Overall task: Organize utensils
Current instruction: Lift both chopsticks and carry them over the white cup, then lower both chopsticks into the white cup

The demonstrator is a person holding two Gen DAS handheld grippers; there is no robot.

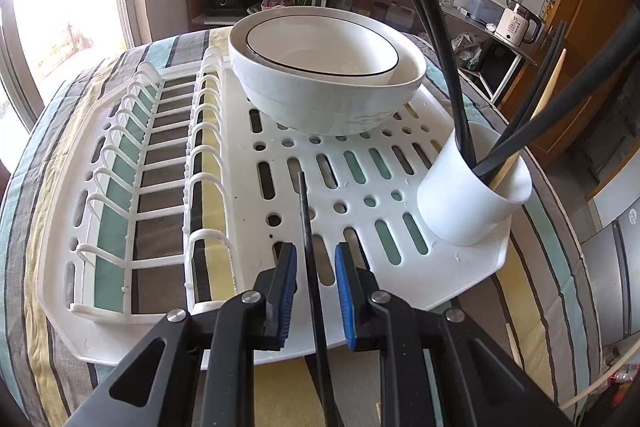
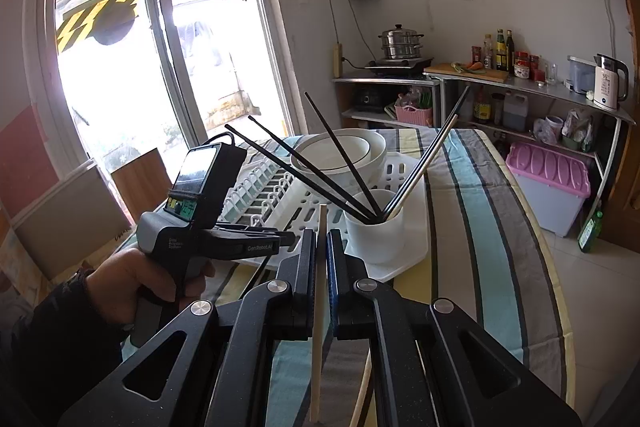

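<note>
Nearest on the right side, the right gripper (image 2: 320, 247) has its jaws pressed onto a pale wooden chopstick (image 2: 319, 307), which runs straight up between the pads and pokes a little way past the tips. The grip looks firm and centred, so that one seems ready to travel.

The left gripper (image 1: 316, 267) is less settled. A black chopstick (image 1: 310, 247) stands in the gap, but the blue pads (image 1: 289, 287) sit spread to either side with daylight showing, so I'd say it is not pinched yet. It leans nearer the left pad; closing squarely, with the stick mid-gap, should stop it from swivelling.

Beyond the left jaws and off to their right stands the white cup (image 1: 472, 203) on the corner of the white drying rack (image 1: 248, 211), already bristling with dark chopsticks and one pale one. Those splay outward, so each new stick probably wants to come in steeply from above, tip first, through the open part of the mouth.

Farthest ahead sit the stacked white bowls (image 1: 328, 83).
</note>
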